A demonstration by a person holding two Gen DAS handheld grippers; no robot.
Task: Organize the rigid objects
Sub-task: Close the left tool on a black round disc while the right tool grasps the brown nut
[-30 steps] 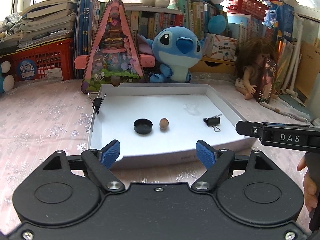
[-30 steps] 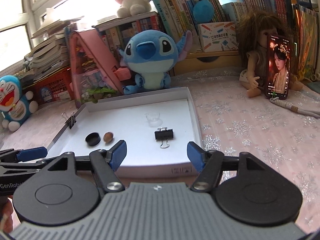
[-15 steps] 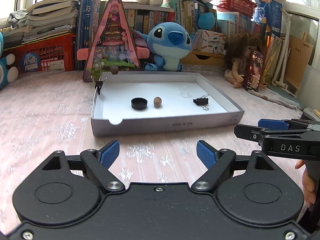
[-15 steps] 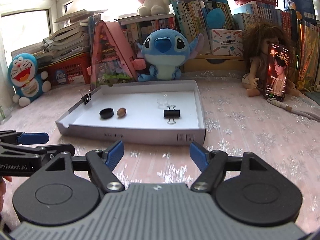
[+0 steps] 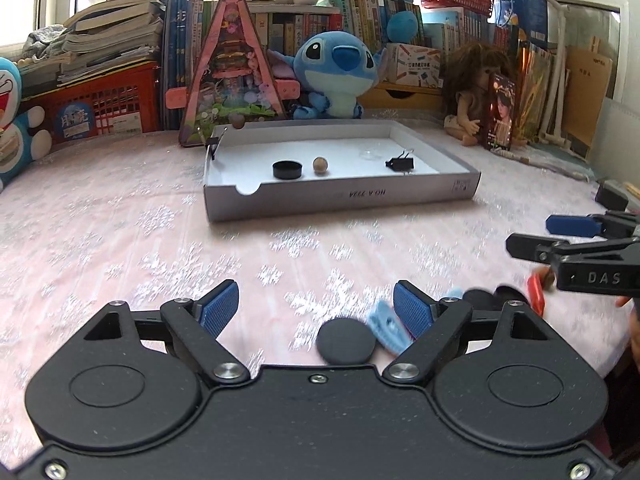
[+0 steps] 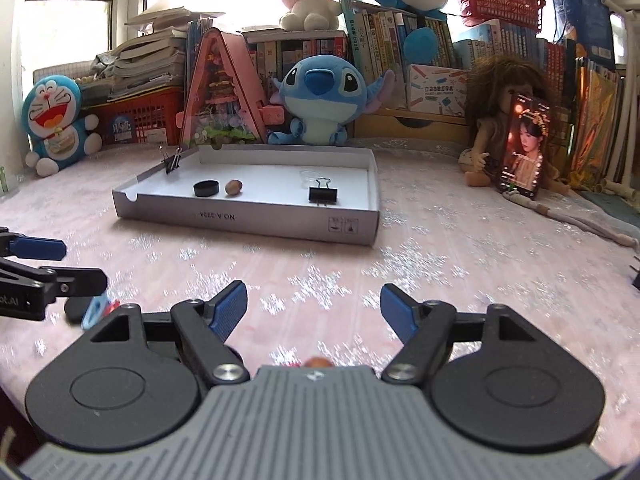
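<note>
Pink snowflake-patterned cloth is covering the counter (image 5: 120, 240), and both tools are hovering low over its near edge, well apart from the box. Left tool (image 5: 316, 306): released, its blue fingertips (image 5: 219, 307) spread wide and gripping nothing; a black round cap (image 5: 346, 340) is lying on the cloth between them, toward 5 o'clock, with a blurred light-blue clip (image 5: 386, 328) just beside it, against the right-hand finger. Beyond, at 12 o'clock, a white cardboard box (image 5: 340, 196) is sitting on the cloth. Inside it, from left to right, are lying a black cap (image 5: 287, 169), a brown wooden bead (image 5: 320, 165), a clear plastic piece (image 5: 370, 155) and a black binder clip (image 5: 400, 164); a second binder clip (image 5: 211, 145) is gripping the box's left wall at 10 o'clock. Right tool (image 6: 313, 312): released likewise, fingers parted over bare cloth and grasping nothing; a small reddish object (image 6: 318, 361) is showing at its body's edge, at 6 o'clock, too hidden to identify. In the left wrist view, blurred black and red objects (image 5: 534, 290) are lying near that tool, at 3 o'clock. A Stitch plush (image 6: 322, 100) is sitting behind the box.
</note>
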